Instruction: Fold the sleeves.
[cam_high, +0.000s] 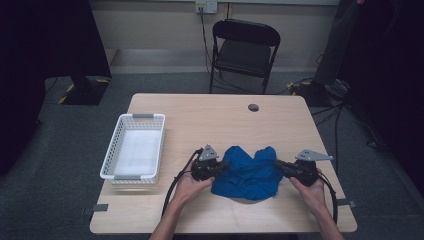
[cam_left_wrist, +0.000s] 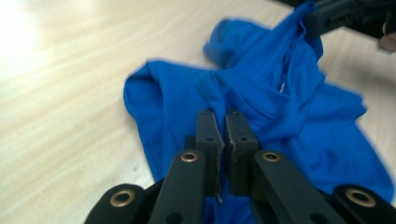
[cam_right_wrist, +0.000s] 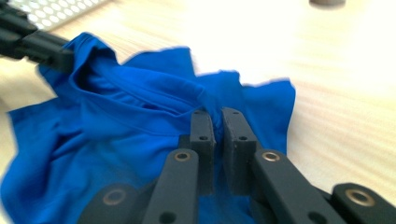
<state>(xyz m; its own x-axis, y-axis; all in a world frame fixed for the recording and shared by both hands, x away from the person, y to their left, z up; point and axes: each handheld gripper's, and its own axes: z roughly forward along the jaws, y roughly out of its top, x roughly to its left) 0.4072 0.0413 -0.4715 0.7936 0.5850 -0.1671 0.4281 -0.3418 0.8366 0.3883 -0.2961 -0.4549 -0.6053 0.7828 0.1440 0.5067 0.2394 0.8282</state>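
Note:
A crumpled blue cloth garment (cam_high: 247, 174) lies near the front of the wooden table (cam_high: 200, 115), stretched a little between my two grippers. My left gripper (cam_high: 224, 165) holds its left edge; in the left gripper view the jaws (cam_left_wrist: 222, 116) are shut on a fold of the blue cloth (cam_left_wrist: 280, 107). My right gripper (cam_high: 278, 164) holds the right edge, and in the right gripper view its jaws (cam_right_wrist: 217, 114) pinch a ridge of the cloth (cam_right_wrist: 130, 112). The other gripper shows at the far end of each gripper view.
A white perforated basket (cam_high: 134, 146) stands on the table's left side. A round dark grommet (cam_high: 253, 107) sits near the far edge. A black folding chair (cam_high: 244, 50) stands beyond the table. Bare wood lies between basket and cloth.

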